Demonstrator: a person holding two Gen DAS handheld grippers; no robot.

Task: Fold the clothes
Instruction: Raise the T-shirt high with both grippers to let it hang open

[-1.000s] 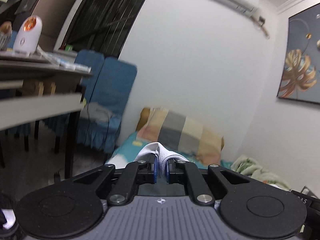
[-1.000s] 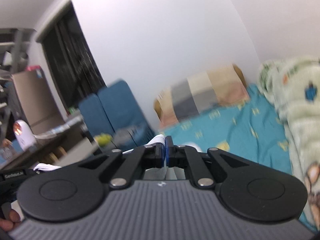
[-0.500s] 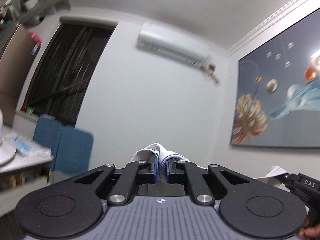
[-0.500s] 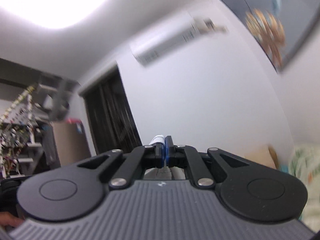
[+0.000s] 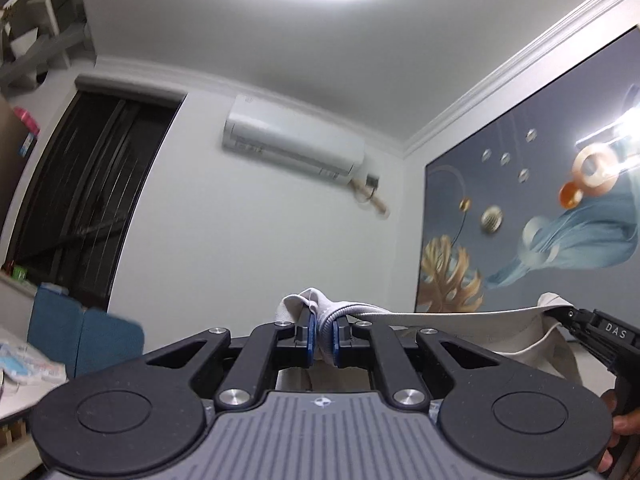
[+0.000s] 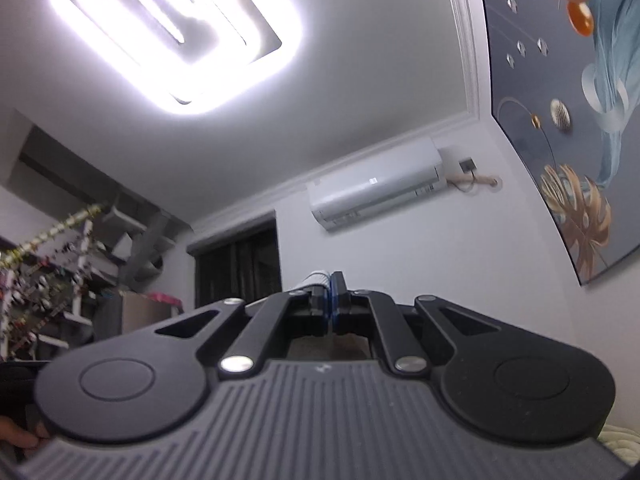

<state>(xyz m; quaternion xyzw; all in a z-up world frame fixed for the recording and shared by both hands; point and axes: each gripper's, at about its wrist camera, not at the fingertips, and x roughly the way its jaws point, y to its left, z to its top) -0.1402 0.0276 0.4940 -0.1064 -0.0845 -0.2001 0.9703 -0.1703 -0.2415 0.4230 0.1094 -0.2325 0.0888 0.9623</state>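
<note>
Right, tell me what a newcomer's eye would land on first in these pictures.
The glaring ceiling light fills the upper left of the right wrist view. Low in the left wrist view, a pale garment stretches taut from the left tongs at centre to the right tongs at the right edge. The large blue-and-gold painting covers the right-hand wall.

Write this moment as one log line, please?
step: lift garment | left gripper: shut on garment | right gripper: shut on garment | garment: stretched between both | cameras: aimed at ceiling

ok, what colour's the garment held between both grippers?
Off-white garment, ribbed edge; clearest in the left wrist view.
</note>
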